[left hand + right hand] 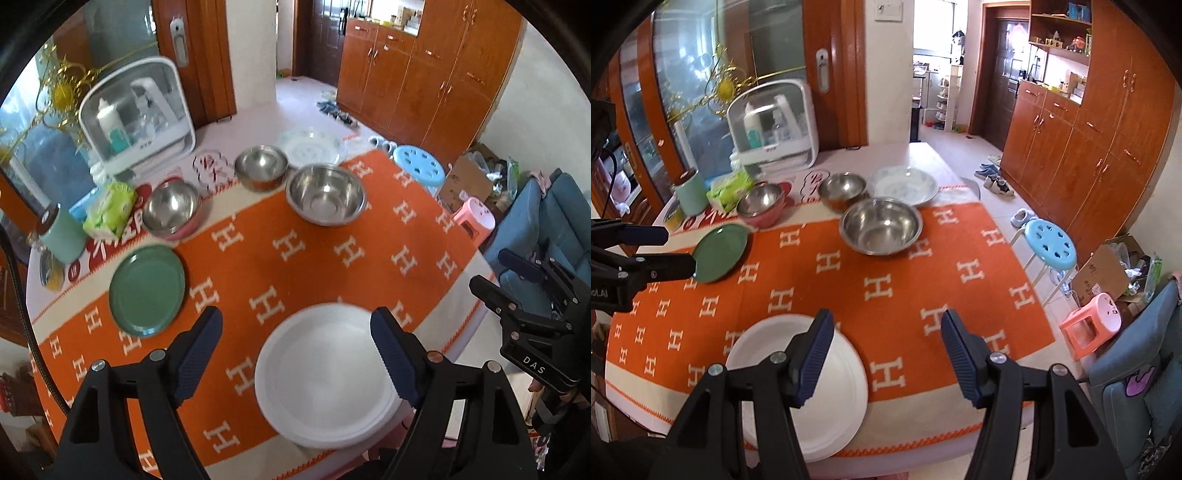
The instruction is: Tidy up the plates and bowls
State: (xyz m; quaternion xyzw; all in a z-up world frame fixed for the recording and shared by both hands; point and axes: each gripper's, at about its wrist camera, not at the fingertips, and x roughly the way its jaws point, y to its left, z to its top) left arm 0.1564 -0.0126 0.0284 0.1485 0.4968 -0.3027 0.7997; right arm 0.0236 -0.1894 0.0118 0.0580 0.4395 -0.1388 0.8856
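orange cloth (pixel 295 266), blue stool (pixel 1049 243), tissue pack (pixel 110 208)

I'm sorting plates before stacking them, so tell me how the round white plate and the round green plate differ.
The round white plate lies at the near edge of the orange patterned cloth, close below both grippers; the round green plate lies farther back towards the left. The white plate looks wider, though it is nearer the cameras. The green plate sits near a pink-sided steel bowl; the white one has no dish close by. Both are round, shallow, empty and flat on the cloth.
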